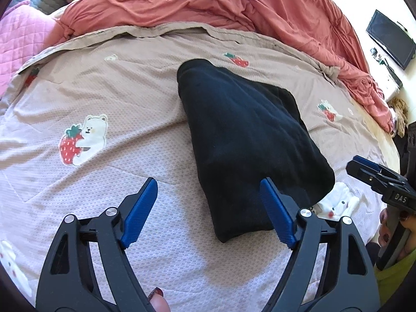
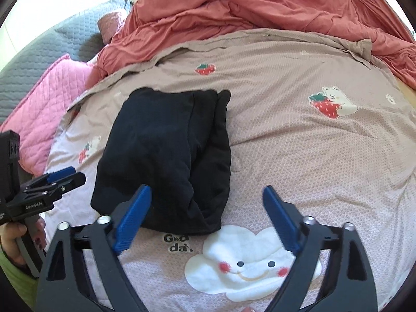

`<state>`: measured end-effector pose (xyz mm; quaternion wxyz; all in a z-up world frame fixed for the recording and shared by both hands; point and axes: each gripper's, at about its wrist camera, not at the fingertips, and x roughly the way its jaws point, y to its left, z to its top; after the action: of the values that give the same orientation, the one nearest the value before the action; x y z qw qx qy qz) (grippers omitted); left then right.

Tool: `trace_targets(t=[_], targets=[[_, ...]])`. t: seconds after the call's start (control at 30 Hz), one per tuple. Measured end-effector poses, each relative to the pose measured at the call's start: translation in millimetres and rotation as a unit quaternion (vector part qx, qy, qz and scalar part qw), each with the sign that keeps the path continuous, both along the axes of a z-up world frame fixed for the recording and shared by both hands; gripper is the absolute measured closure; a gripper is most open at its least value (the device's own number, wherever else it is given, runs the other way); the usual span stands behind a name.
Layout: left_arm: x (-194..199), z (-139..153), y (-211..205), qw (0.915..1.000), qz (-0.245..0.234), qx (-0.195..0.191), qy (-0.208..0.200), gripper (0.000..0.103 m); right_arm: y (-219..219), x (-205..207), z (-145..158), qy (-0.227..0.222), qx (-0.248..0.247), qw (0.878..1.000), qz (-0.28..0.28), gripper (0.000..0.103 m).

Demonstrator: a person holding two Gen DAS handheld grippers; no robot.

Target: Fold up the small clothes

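A black garment (image 1: 249, 140) lies folded into a thick rectangle on the bedspread; it also shows in the right wrist view (image 2: 166, 156). My left gripper (image 1: 209, 182) is open and empty, just in front of the garment's near edge, its right finger beside the fold. My right gripper (image 2: 206, 189) is open and empty, its left finger over the garment's near edge. The right gripper also shows at the right edge of the left wrist view (image 1: 364, 167), and the left gripper at the left edge of the right wrist view (image 2: 70, 175).
The pinkish bedspread (image 1: 130, 98) with bear and strawberry prints covers the bed. A rumpled coral duvet (image 1: 208, 2) lies behind it. Pink pillows (image 2: 44, 109) and a grey quilt (image 2: 39, 52) lie at the far left. A monitor (image 1: 390, 39) stands at the right.
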<state>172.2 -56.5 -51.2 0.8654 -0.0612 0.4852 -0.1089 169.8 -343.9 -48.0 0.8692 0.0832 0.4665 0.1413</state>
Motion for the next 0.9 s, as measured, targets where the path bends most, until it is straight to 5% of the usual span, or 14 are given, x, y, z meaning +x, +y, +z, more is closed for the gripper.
trace_targets(t=[0.23, 0.37, 0.9], targets=[[8, -4, 18, 0.9991, 0.027, -0.031, 0.011, 0.019, -8, 23, -1, 0.000, 0.033, 0.999, -0.008, 0.009], [17, -11, 17, 0.9979, 0.030, -0.051, 0.025, 0.019, -8, 50, -17, 0.035, 0.063, 0.997, -0.003, 0.009], [63, -44, -20, 0.9945, -0.016, -0.083, 0.061, 0.019, 21, 106, -70, 0.114, 0.103, 0.987, 0.052, 0.009]])
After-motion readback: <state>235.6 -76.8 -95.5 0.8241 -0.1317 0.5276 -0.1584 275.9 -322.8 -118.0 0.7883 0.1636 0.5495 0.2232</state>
